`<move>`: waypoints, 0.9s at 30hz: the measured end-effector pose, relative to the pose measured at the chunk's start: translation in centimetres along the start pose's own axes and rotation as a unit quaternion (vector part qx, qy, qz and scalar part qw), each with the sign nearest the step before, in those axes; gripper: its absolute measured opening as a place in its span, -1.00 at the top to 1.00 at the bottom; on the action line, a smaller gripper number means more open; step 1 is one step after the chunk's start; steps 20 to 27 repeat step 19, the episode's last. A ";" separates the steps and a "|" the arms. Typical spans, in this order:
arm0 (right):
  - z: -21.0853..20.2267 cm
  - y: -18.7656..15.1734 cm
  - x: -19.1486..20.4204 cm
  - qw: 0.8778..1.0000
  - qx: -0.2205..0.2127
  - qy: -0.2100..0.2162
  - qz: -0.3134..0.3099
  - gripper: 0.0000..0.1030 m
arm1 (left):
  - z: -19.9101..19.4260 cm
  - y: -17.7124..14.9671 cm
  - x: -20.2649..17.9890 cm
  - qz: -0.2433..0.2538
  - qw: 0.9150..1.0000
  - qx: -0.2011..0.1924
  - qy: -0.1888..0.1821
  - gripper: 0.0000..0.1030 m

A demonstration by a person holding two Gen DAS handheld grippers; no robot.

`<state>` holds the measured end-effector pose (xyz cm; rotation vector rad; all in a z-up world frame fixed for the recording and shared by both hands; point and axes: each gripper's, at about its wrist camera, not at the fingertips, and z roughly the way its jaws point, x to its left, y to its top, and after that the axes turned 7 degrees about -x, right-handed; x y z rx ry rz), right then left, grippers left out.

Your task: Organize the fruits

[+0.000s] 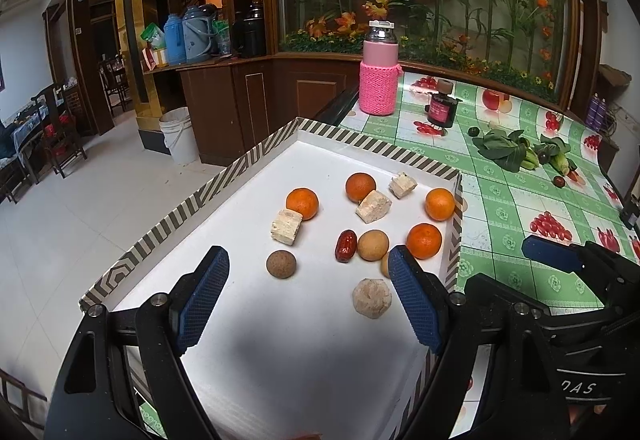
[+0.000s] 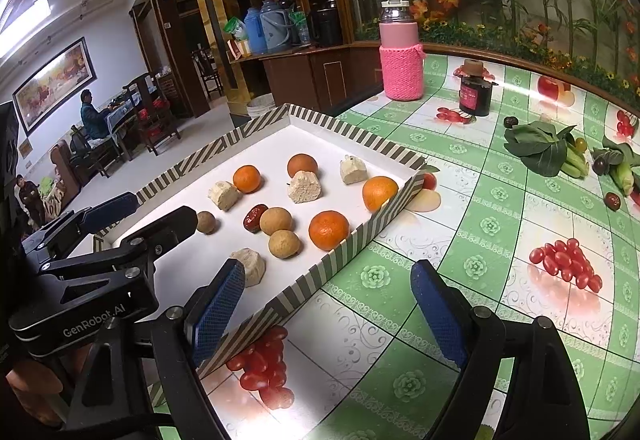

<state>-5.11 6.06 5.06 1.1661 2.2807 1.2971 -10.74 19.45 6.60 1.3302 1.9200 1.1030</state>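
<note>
the left gripper (image 1: 308,296) hangs over the near part of the striped tray (image 1: 256,154), its blue pads spread wide with nothing between them but white tray floor. just beyond its right pad lies a pale rough lump (image 1: 371,298), with a brown ball (image 1: 281,263) ahead on the left. further in sit a red date (image 1: 346,245), a tan ball (image 1: 373,245), four oranges (image 1: 424,241) and three pale cut chunks (image 1: 286,227), all loose in the tray.

the right gripper (image 2: 328,306) stands beside the tray, equally wide apart and holding nothing; its left pad is over the tray's near rim, its right pad over the green fruit-print cloth of the bench (image 2: 500,224). further back on the bench are a pink knit-sleeved bottle (image 2: 401,52), a small dark jar (image 2: 475,88) and leafy greens (image 2: 536,150) with a few small dark fruits (image 2: 612,201) among them.
</note>
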 end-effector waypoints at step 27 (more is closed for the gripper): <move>-0.3 0.1 -1.1 1.000 0.003 0.001 0.010 -0.68 | 0.0 0.2 -0.8 0.008 1.000 0.001 -0.004 -0.60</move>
